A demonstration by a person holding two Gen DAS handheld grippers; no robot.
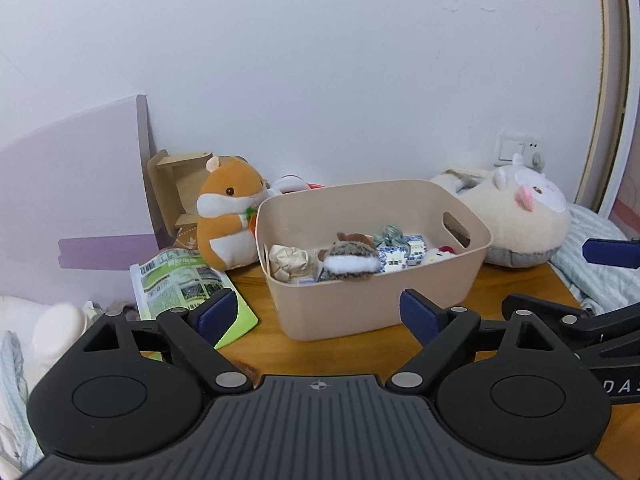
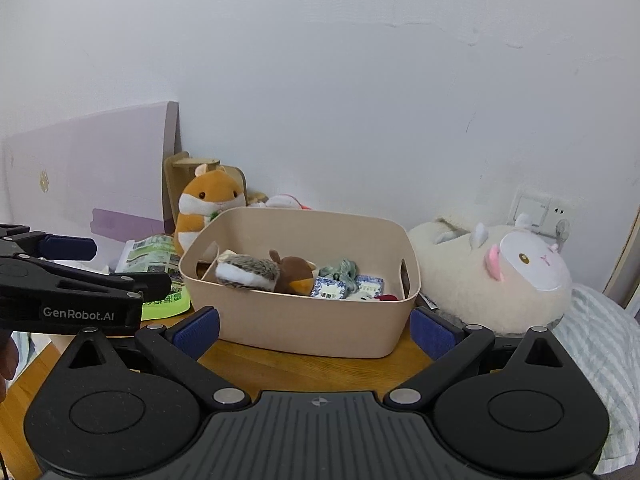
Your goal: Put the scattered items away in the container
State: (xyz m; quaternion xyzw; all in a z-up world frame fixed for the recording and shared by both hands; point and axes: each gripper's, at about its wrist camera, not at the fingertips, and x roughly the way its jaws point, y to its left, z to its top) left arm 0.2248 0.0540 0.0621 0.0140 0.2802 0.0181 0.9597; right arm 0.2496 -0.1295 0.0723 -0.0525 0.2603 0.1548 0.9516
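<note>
Your left gripper (image 1: 318, 314) and right gripper (image 2: 316, 332) both stand spread and empty before the beige plastic bin (image 1: 360, 300) of small toys.

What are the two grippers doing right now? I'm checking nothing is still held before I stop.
Left gripper: open, holding nothing.
Right gripper: open, holding nothing.

Beige bin (image 1: 352, 304): near wall hides the lower parts of its contents. Orange hamster plush (image 1: 228, 220) covers part of the wooden stand (image 1: 180, 184). Printed packet (image 1: 176, 284), at 9 o'clock of bin: text too small to read.
</note>
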